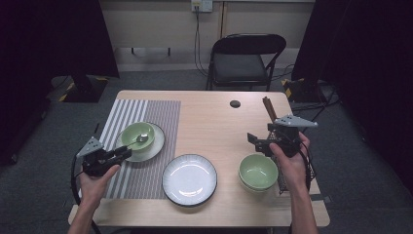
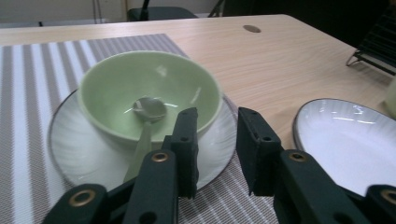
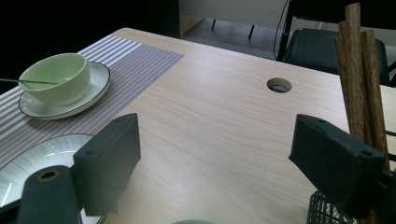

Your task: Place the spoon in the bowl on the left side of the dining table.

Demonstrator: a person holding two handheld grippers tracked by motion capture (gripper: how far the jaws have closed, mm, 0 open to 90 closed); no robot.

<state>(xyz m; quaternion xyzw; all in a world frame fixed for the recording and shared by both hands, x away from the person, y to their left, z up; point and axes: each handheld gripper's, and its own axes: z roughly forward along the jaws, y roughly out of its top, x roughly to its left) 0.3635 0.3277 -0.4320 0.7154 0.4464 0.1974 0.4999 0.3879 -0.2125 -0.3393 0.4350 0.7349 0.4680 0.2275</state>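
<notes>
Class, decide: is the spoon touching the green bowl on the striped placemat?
Touching. In the left gripper view the spoon lies inside the green bowl, its head resting on the bottom and its handle leaning over the rim.

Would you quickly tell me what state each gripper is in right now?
Left gripper: open, nothing between the jaws.
Right gripper: wide open, holding nothing.

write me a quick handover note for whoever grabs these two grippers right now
Left gripper: jaws parted, nothing between them, just short of the spoon handle.
Right gripper: open, empty, beside the chopsticks.
Spoon lies in the green bowl on the small plate, on the striped placemat.
Done: that setting looks laid.
Probably left: big plate, second bowl, chopsticks.
</notes>
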